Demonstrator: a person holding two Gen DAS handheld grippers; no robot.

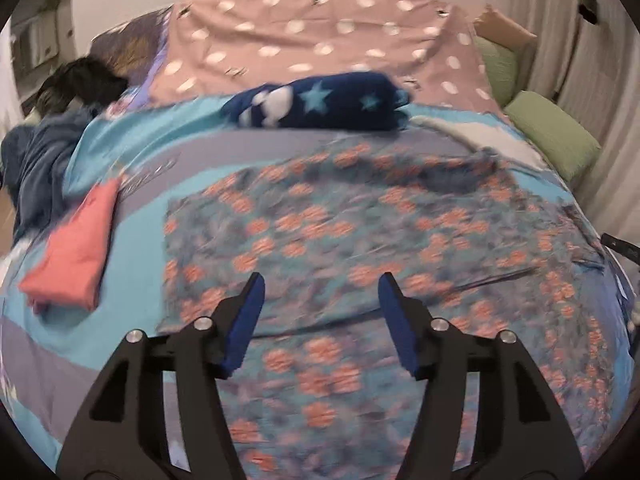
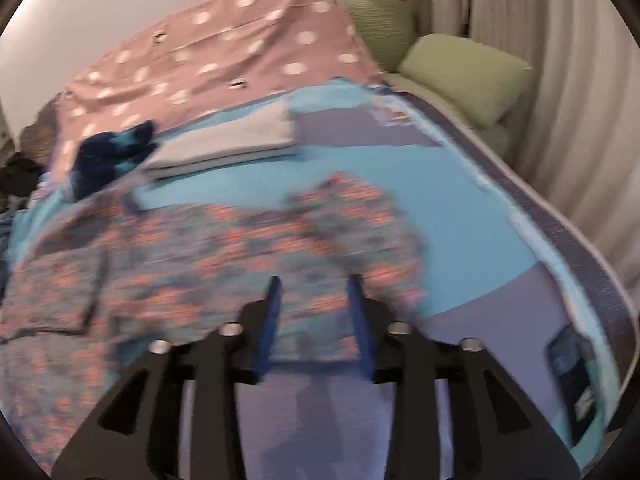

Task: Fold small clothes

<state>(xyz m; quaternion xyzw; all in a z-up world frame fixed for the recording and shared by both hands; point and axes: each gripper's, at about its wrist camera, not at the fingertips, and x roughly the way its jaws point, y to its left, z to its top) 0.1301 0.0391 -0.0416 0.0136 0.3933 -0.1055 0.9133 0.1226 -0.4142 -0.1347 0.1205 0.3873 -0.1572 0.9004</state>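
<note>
Both grippers, left [image 1: 320, 292] and right [image 2: 314, 292], hung with jaws apart and empty above the flowered garment [image 1: 340, 232] spread flat on the bed [image 1: 132, 240]. Pinching matching edges together would probably keep the fold square.

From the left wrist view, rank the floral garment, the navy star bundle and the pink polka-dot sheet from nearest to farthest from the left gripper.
1. Floral garment: directly under and ahead of the left gripper.
2. Navy star bundle: beyond it, centre.
3. Pink polka-dot sheet: farthest, at the wall end of the bed.
</note>
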